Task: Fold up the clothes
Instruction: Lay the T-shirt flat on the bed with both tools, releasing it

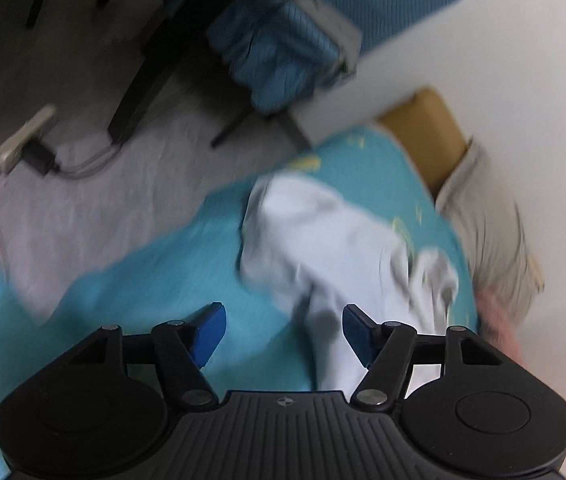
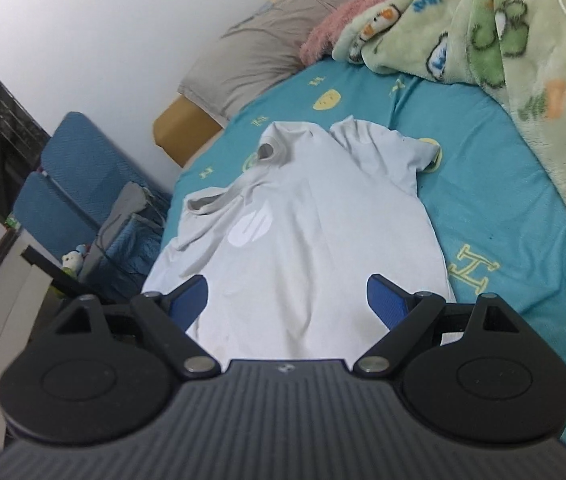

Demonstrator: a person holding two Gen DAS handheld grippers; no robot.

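A pale grey T-shirt [image 2: 307, 232] with a white round logo lies spread and rumpled on the teal bed sheet [image 2: 503, 216], collar towards the pillow, one sleeve folded over at the left. My right gripper [image 2: 287, 295] hovers open over the shirt's lower hem, nothing between its blue pads. In the blurred left wrist view the same shirt [image 1: 323, 240] lies on the sheet [image 1: 187, 264]. My left gripper [image 1: 285, 322] stands open above the shirt's near edge, its right pad over the cloth and its left pad over bare sheet.
A beige pillow [image 2: 259, 52] lies at the head of the bed against the white wall. A green and pink fleece blanket [image 2: 523, 32] is heaped at the right. Beside the bed stand a blue folding chair [image 2: 71, 184], a grey floor [image 1: 95, 184] and a power strip [image 1: 23, 140].
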